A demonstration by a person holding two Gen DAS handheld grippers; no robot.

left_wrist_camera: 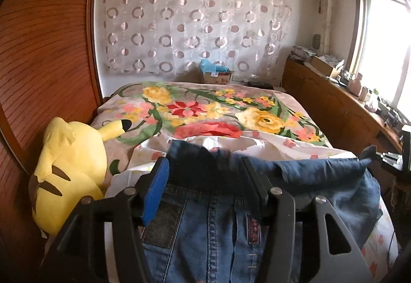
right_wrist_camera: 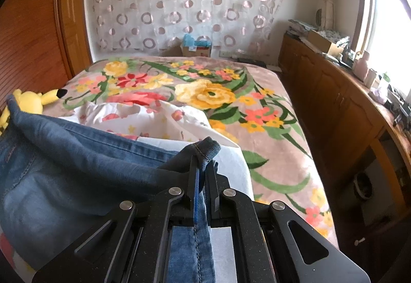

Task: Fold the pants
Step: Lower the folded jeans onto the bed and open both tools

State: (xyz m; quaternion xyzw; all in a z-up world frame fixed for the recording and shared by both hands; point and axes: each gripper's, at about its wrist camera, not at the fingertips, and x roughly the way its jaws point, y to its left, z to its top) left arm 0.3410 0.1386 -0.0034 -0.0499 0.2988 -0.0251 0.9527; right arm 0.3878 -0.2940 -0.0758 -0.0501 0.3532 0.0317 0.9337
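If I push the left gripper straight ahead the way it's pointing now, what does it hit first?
Most likely the jeans: the left gripper has its jaws open astride their dark folded edge, apart from the denim. Beyond that lie the white floral sheet and the flowered blanket, though depth is hard to judge.

Home bedroom, floral bed (right_wrist_camera: 210, 95), plush toy (left_wrist_camera: 69, 170), wooden cabinets (right_wrist_camera: 321, 93)

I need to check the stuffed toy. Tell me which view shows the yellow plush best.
The left wrist view: the yellow plush fills the lower left, lying on the bed beside the jeans. The right wrist view shows only its ear and part of its body behind the raised denim.
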